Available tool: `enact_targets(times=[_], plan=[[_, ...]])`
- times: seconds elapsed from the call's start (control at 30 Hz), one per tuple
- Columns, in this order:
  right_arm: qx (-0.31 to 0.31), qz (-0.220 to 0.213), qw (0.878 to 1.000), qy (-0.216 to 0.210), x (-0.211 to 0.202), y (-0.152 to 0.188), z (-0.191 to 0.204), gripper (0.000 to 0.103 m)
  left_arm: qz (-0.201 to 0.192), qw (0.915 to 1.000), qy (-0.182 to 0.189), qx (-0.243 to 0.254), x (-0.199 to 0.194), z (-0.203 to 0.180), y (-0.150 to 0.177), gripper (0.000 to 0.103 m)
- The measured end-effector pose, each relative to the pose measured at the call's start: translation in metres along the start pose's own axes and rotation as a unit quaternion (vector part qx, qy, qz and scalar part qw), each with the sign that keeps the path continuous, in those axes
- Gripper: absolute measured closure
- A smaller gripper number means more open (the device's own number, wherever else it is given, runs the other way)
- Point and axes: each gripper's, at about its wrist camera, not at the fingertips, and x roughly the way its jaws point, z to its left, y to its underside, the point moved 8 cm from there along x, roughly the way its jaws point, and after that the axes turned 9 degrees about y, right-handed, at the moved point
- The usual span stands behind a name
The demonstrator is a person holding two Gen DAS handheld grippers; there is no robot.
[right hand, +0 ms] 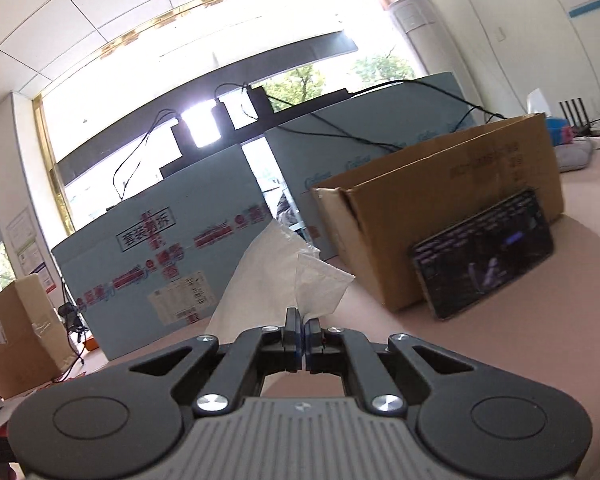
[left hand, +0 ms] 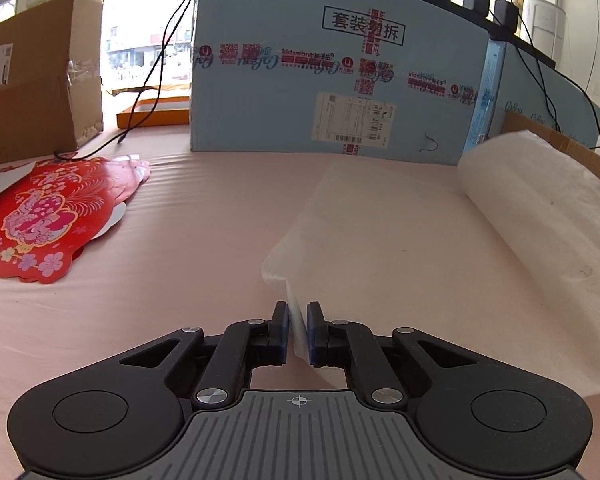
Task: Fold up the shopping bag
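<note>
White bag [left hand: 400, 248] pinched btwn both jaws

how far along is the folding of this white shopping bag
Done: both grippers have a hold. The left gripper pinches a corner of the white shopping bag low over the pink tabletop. In hand: the right gripper holds another part lifted, and the far side curls over. Left: no flat finished fold shows yet, so laying and creasing remain.
</note>
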Motion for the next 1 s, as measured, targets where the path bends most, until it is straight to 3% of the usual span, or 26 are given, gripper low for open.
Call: enact_targets(times=[0.17, 0.4, 0.53, 0.6, 0.63, 0.67, 0.7, 0.77, 0.9, 1.0], plan=[[0.013, 0.055, 0.998, -0.006, 0.0, 0.02, -0.029, 0.101, -0.031, 0.9992, -0.018, -0.02, -0.023, -0.004, 0.01, 0.095], [0.023, 0.089, 0.996, -0.007, 0.011, 0.035, -0.04, 0.101, -0.046, 0.9945, -0.092, -0.022, -0.07, -0.012, 0.047, 0.095], [0.021, 0.09, 0.996, -0.01, 0.009, 0.036, -0.04, 0.1, -0.038, 0.9962, -0.078, -0.008, -0.076, -0.018, 0.048, 0.094], [0.021, 0.094, 0.995, -0.012, 0.008, 0.038, -0.041, 0.096, -0.055, 0.9962, -0.067, -0.011, -0.077, -0.014, 0.033, 0.08], [0.024, 0.1, 0.995, -0.011, 0.009, 0.039, -0.042, 0.096, -0.067, 0.9962, -0.053, -0.014, -0.075, -0.009, 0.02, 0.061], [0.025, 0.104, 0.994, -0.011, 0.011, 0.04, -0.043, 0.095, -0.073, 0.9966, -0.037, -0.011, -0.066, -0.003, 0.002, 0.044], [0.025, 0.105, 0.994, -0.012, 0.012, 0.04, -0.042, 0.095, -0.069, 0.997, -0.034, 0.0, -0.054, 0.0, -0.011, 0.038], [0.022, 0.106, 0.994, -0.013, 0.013, 0.04, -0.04, 0.092, -0.057, 0.9977, -0.029, 0.02, -0.028, 0.006, -0.035, 0.038], [0.02, 0.104, 0.994, -0.014, 0.017, 0.038, -0.037, 0.085, 0.015, 0.9998, 0.007, 0.01, 0.046, 0.005, -0.061, 0.038], [0.016, 0.103, 0.994, -0.012, 0.02, 0.037, -0.034, 0.081, 0.062, 0.998, -0.009, 0.015, 0.085, 0.003, -0.062, 0.038]])
